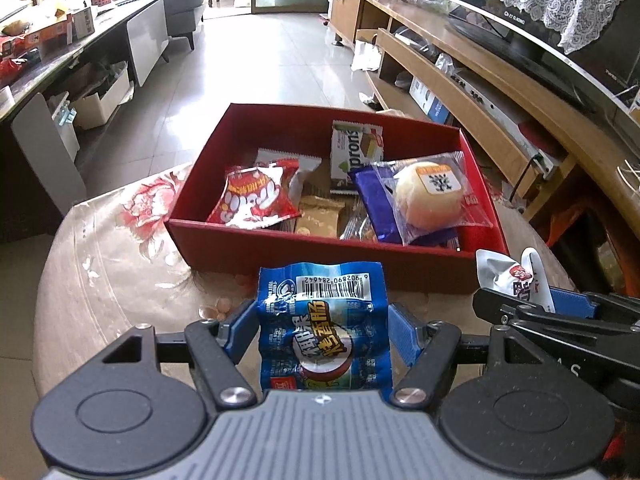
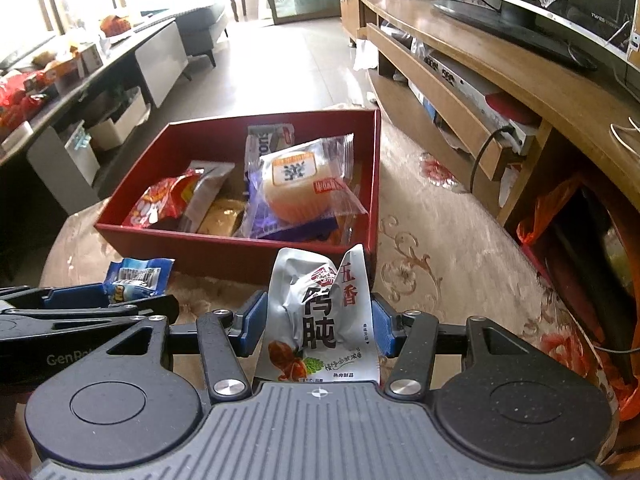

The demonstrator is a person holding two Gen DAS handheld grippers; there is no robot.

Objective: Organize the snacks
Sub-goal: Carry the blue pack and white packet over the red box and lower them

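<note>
we hold a blue snack pack (image 1: 324, 328) tight in our left gripper (image 1: 323, 330) and a silver snack pack (image 2: 320, 316) in our right gripper (image 2: 319, 320), squeezed shut, ready to drop into the red box (image 1: 280, 240) just past our fingers.

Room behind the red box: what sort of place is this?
Most likely a home living room: a TV on a long wooden cabinet, a grey sofa by the window, and tiled floor.
</note>
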